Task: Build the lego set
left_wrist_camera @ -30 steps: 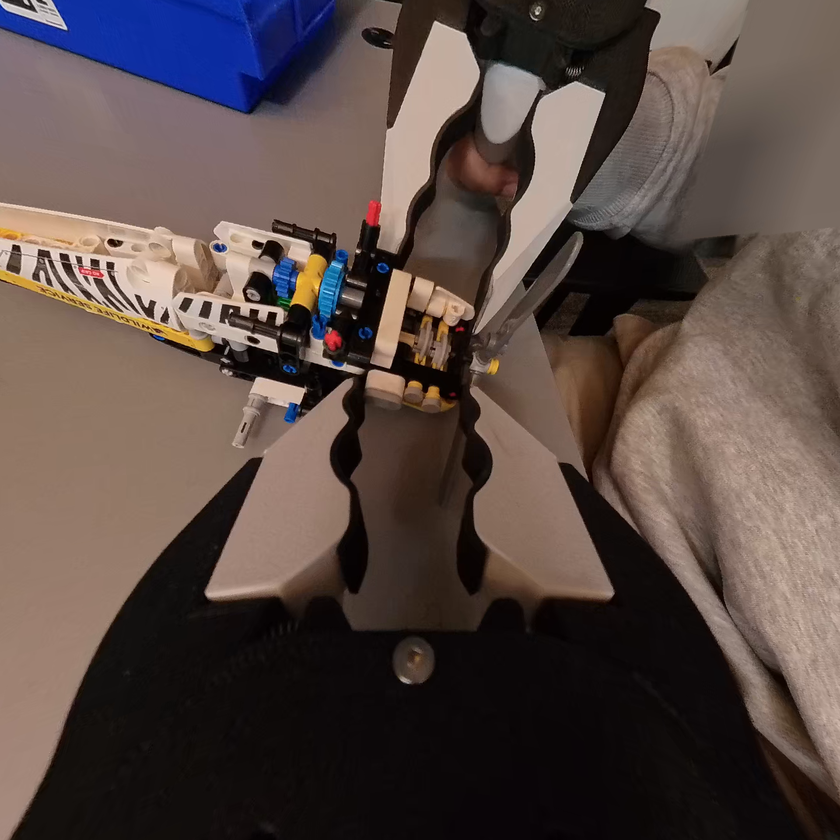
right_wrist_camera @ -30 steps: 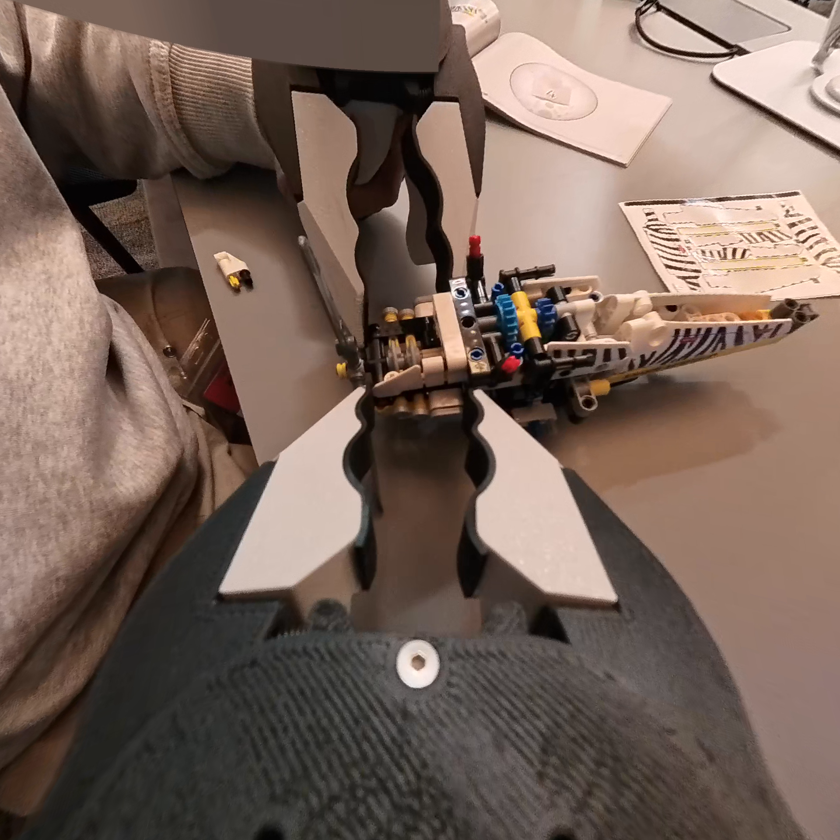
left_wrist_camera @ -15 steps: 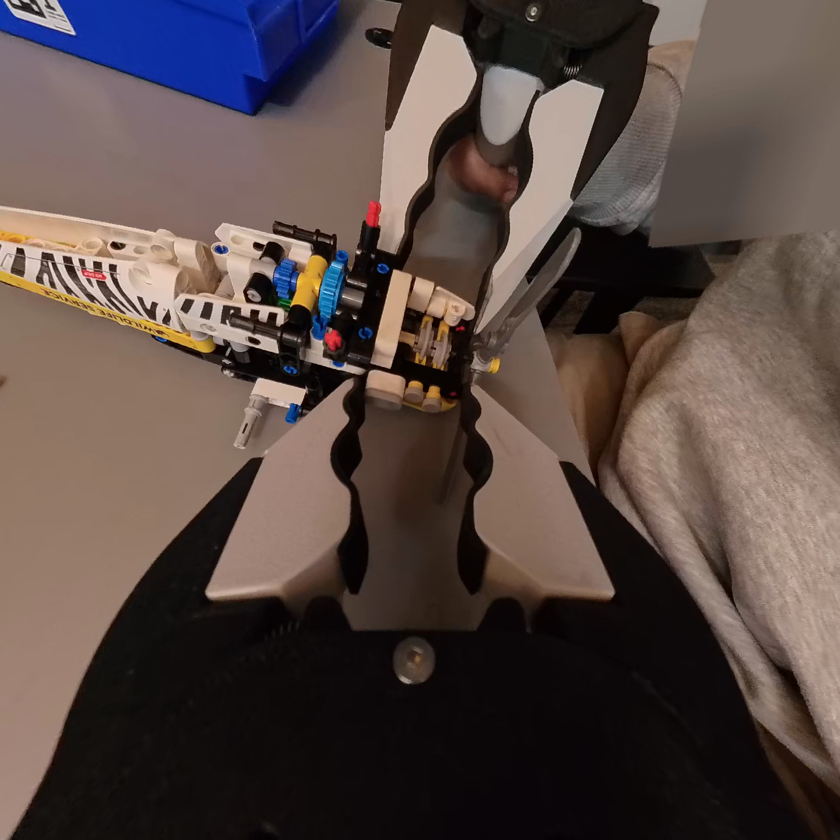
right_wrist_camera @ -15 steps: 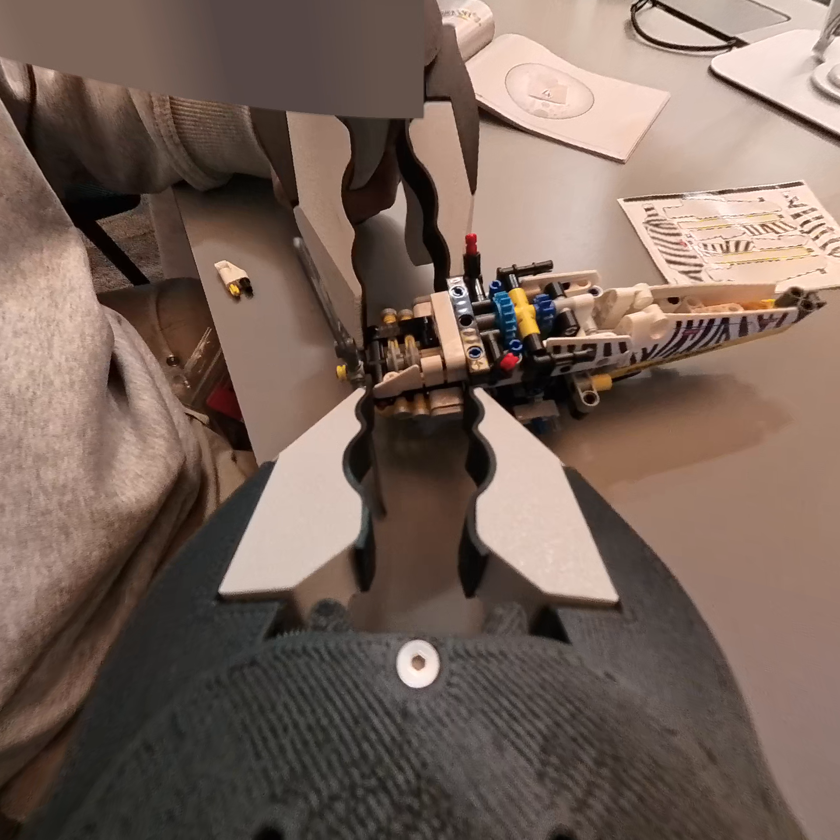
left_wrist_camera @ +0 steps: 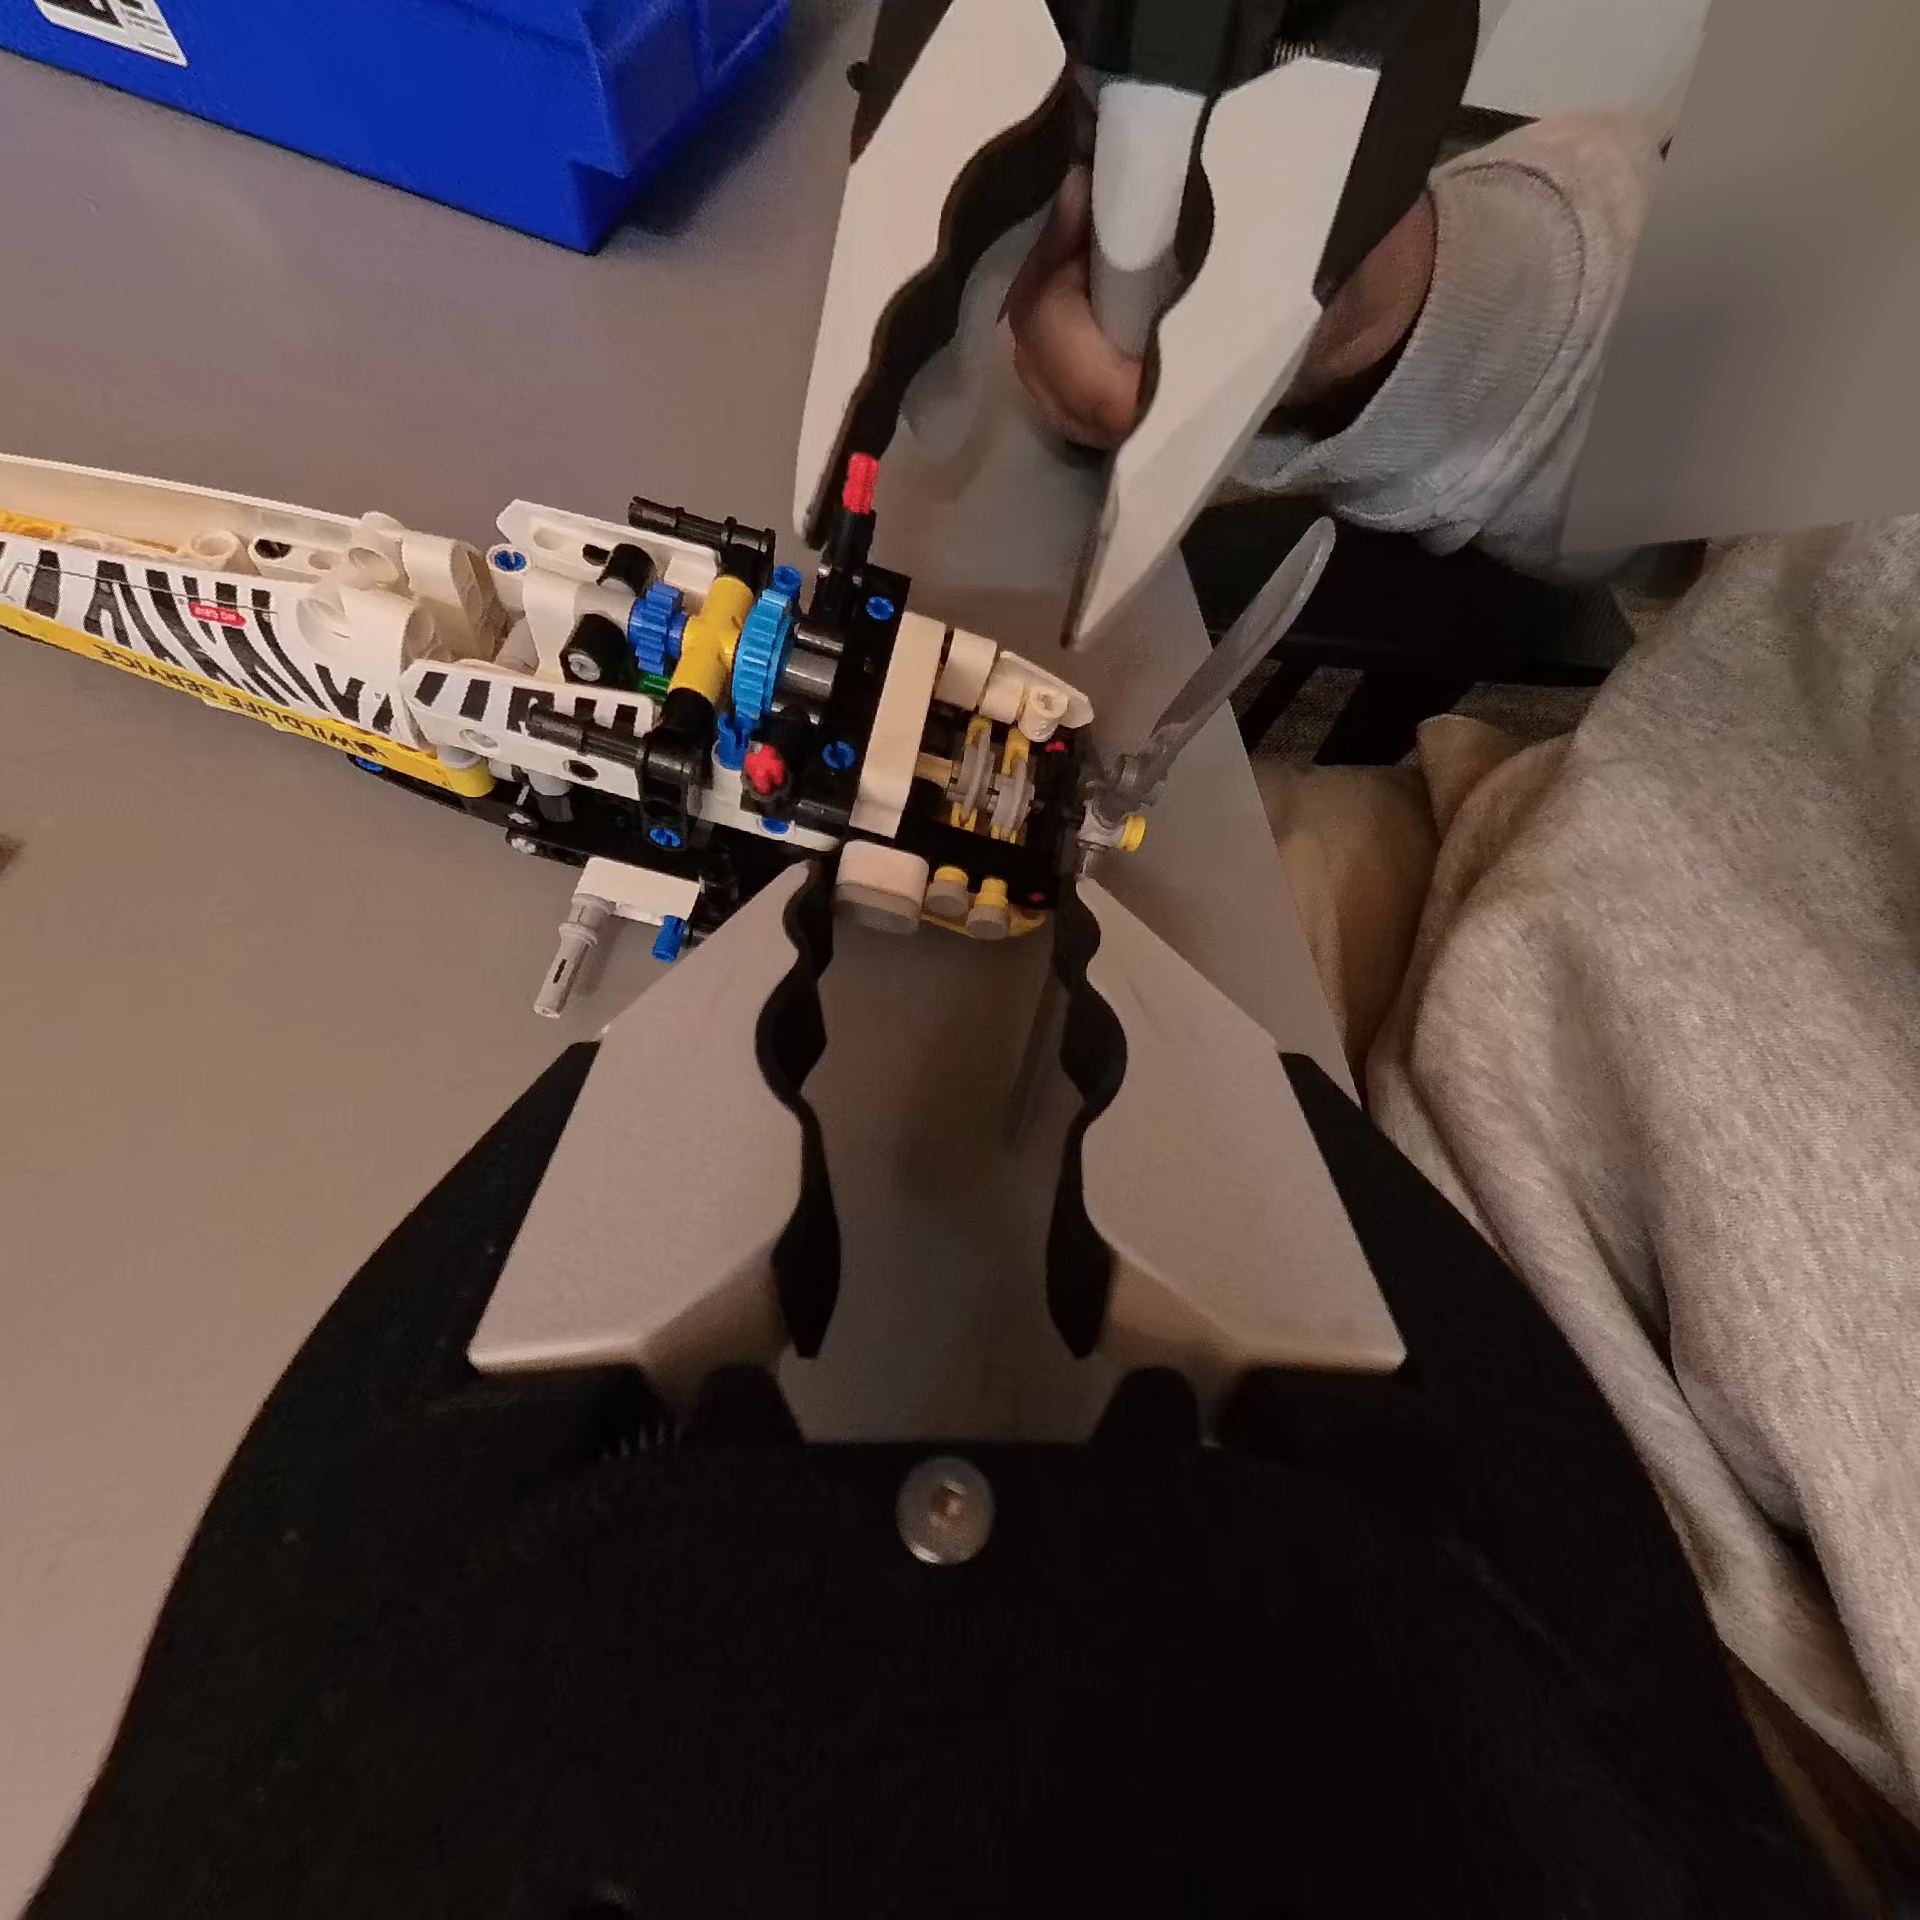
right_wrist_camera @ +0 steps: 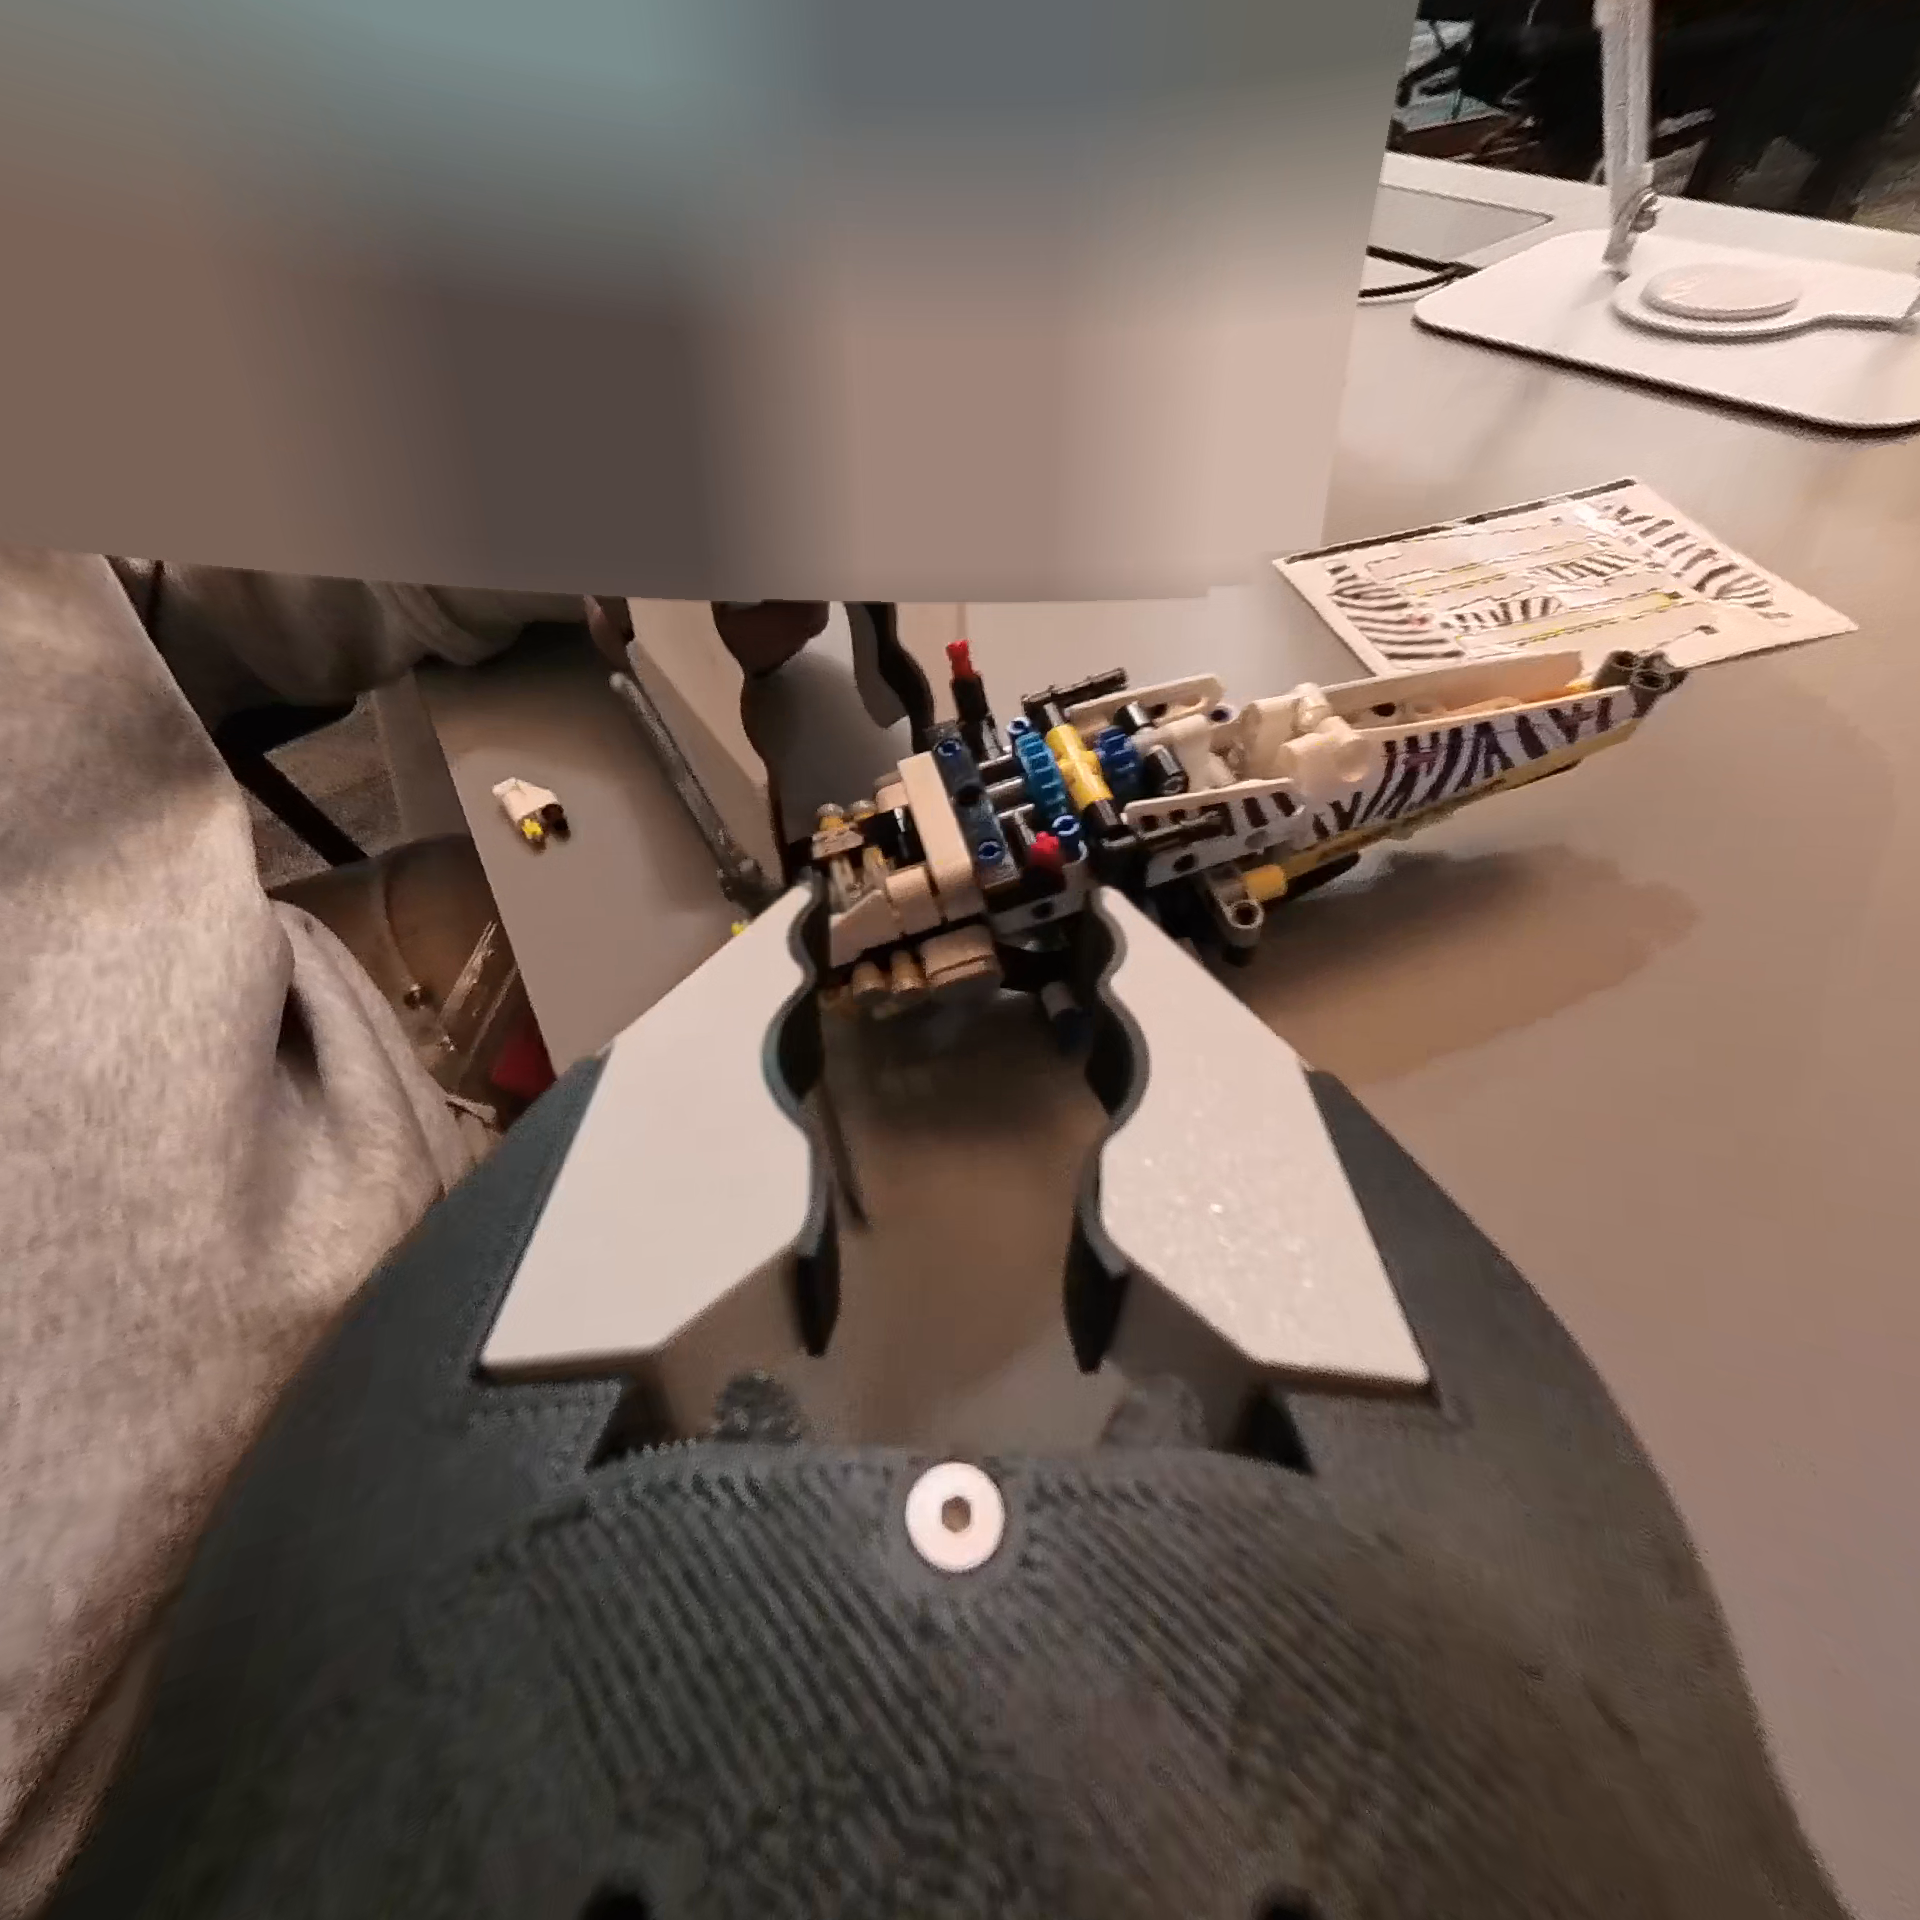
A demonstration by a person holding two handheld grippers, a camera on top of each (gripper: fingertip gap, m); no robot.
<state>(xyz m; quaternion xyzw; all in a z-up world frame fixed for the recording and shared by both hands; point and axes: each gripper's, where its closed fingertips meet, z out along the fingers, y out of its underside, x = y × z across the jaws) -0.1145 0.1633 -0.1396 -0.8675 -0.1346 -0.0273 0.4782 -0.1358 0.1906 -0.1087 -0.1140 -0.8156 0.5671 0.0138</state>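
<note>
The lego model (left_wrist_camera: 727, 707), a long white plane body with zebra stripes, blue gears and a red pin (left_wrist_camera: 858, 483) standing on top, is held a little above the grey table. My left gripper (left_wrist_camera: 940, 904) is shut on its nose from the near side. A grey propeller blade (left_wrist_camera: 1236, 644) sticks out of the nose. My right gripper (left_wrist_camera: 951, 582) is open just behind and above the nose, one fingertip beside the red pin. In the right wrist view the right gripper (right_wrist_camera: 951, 914) straddles the model (right_wrist_camera: 1195, 790) nose. The left gripper is mostly hidden there.
A blue bin (left_wrist_camera: 416, 83) stands at the far left. A sticker sheet (right_wrist_camera: 1558, 582) lies behind the model's tail, with a white stand base (right_wrist_camera: 1683, 312) farther back. A small loose white and yellow piece (right_wrist_camera: 530, 805) lies near the table edge. A person's grey sweater (left_wrist_camera: 1662, 935) is close by. About 5 cm separates my left fingertips from my right.
My right gripper has opened a little and drawn back and up from the model's nose. The right wrist view has tilted upward. The left gripper keeps its hold.
</note>
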